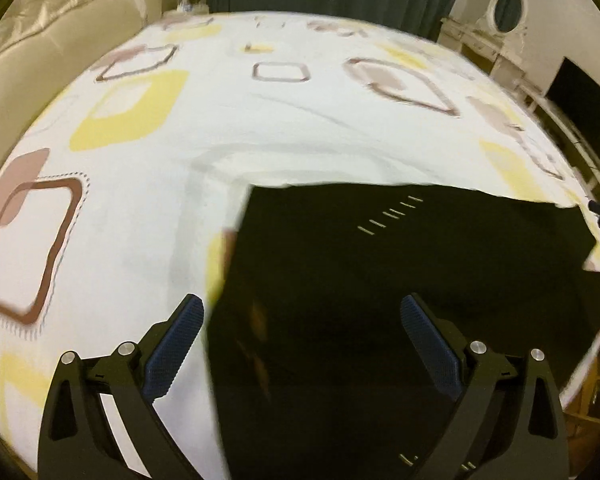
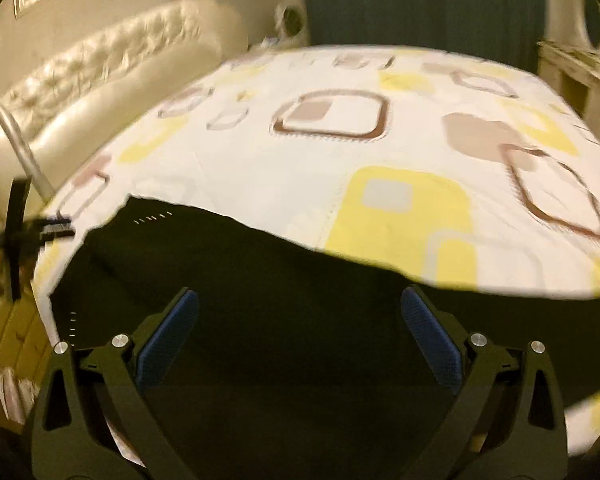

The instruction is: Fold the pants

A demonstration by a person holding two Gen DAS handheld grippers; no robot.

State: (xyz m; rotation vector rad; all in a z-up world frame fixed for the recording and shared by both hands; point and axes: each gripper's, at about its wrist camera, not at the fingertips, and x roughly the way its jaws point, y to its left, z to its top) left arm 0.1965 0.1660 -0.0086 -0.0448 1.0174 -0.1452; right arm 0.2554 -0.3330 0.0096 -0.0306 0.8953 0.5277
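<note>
Pants (image 1: 400, 280), black ones, lie flat on the bed near its front edge, on a white bedsheet (image 1: 260, 128) with yellow and brown squares. A row of small pale stitches (image 1: 392, 214) shows on the cloth near its far edge. Both tongs are wide open and hold nothing. The left gripper (image 1: 300, 312) hangs over the left side of the pants, with one blue pad (image 1: 176, 344) over the white sheet and the other over the black cloth. The right gripper (image 2: 300, 308) hangs over the middle of the dark cloth, and from that side the other tool (image 2: 40, 228) peeks in at the far left. A puffy cream headboard (image 2: 112, 80) stands behind the bed. I think the next job is to grab the cloth for a fold. To do it well, each tong should come down on an edge or corner, pinch the top layer, and both should lift together so the fold stays straight. The black cloth is hard to see clearly, so its layers are hard to tell.
</note>
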